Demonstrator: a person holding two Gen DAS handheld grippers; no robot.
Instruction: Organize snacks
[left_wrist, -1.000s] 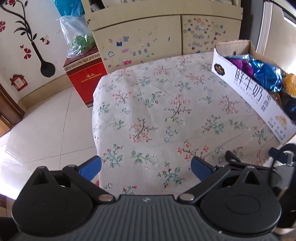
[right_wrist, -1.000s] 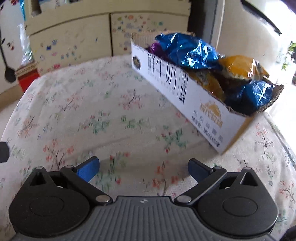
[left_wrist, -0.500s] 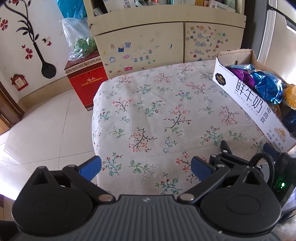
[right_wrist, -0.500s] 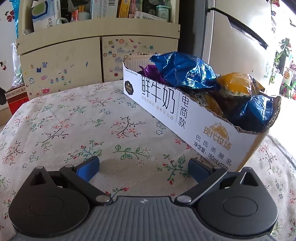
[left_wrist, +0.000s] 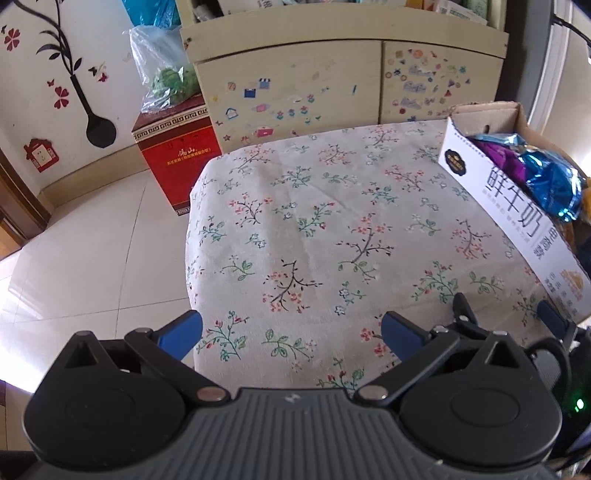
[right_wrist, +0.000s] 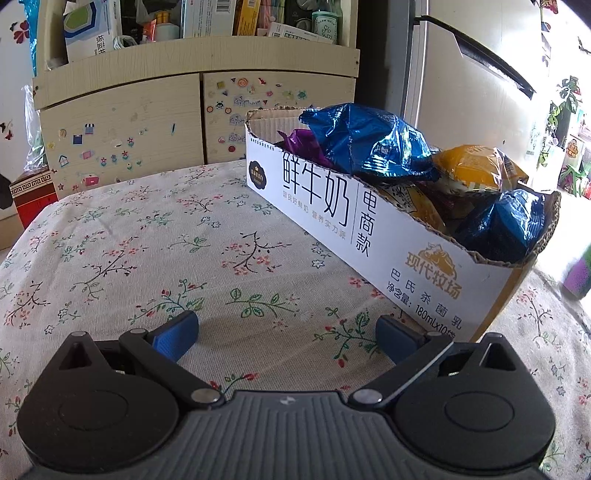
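Home living room.
We note a sticker-covered cabinet (left_wrist: 343, 88), floral tablecloth (left_wrist: 332, 236), wall decals (left_wrist: 74, 74), tiled floor (left_wrist: 92, 240).

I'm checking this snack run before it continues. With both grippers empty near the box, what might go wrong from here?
1. The blue bag is heaped above the cardboard box wall; a nudge might tip it onto the tablecloth.
2. The box's far end seems close to the table edge, so pushing it may slide it off.
3. The right hand-held gripper and left hand-held gripper work close together and may collide.
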